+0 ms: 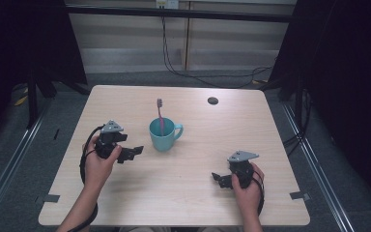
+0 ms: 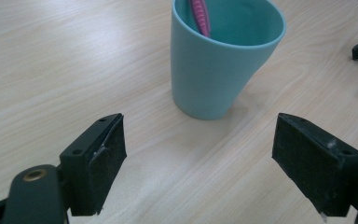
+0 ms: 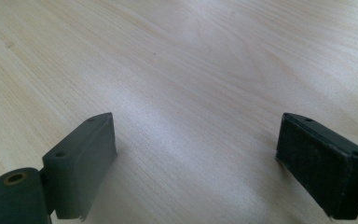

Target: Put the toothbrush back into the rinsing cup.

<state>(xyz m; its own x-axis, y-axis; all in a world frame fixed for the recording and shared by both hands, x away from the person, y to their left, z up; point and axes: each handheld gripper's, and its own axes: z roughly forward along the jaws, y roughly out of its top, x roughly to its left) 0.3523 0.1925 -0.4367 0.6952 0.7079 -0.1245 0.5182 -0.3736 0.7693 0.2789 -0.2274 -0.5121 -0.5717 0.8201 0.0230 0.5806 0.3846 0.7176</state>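
Desk (image 1: 188,193): light wood-grain top, rounded corners, one small dark round cap (image 1: 213,100) set into it near the far edge.

Mug (image 1: 164,135): teal, upright, near the middle of the desk and a little to the left side, handle turned to the right. A pink toothbrush (image 1: 160,116) stands in it, handle down, leaning against the inner wall, brush head well above the rim.

Left gripper (image 1: 134,152): held in the person's left hand (image 1: 98,162), just left of the mug and not touching it. Jaws point toward the mug and stand wide apart with nothing between them. In the left gripper view the mug (image 2: 219,65) sits ahead of the gap between the two black jaws, apart from both pads; bare desk (image 2: 51,70) lies between jaws and mug. The pink toothbrush (image 2: 200,16) shows inside the mug there (upper part cut off by the frame edge). Grey three-cornered plate sits on top of this gripper; its cable loops back along the forearm.

Right gripper (image 1: 218,178): held in the person's right hand (image 1: 248,186), on the near right part of the desk, well apart from the mug. Jaws point leftward across the desk. In the right gripper view its jaws are spread wide, empty, low over bare wood (image 3: 182,70).

Dark floor surrounds the desk; cables (image 1: 193,72) trail along the floor beyond the far edge.
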